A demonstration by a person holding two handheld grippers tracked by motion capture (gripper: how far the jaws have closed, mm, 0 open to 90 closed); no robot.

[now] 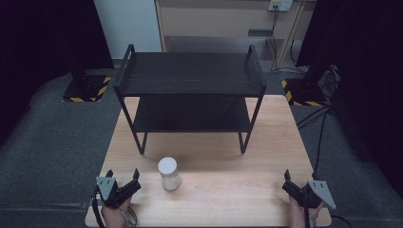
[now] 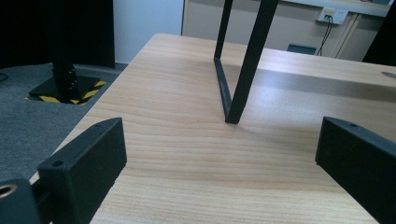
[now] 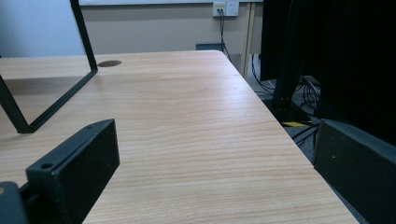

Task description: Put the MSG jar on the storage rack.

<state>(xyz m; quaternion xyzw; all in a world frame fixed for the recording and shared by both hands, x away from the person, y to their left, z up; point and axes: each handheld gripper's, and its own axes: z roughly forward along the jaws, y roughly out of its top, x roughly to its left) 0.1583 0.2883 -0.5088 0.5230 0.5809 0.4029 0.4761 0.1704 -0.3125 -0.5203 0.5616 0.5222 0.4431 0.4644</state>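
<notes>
Nearest, at the near edge of the pale wooden bench (image 1: 214, 199), both claws rest low with jaws spread wide and nothing between them: the left claw (image 1: 122, 175) at the near left corner, the right claw (image 1: 287, 180) at the near right corner. Just right of the left claw, a small white cylindrical jar (image 1: 168, 173) stands upright on the bench, apart from it. Farther back, a black two-tier metal shelf rack (image 1: 190, 83) stands on the far half of the bench, both tiers bare.
</notes>
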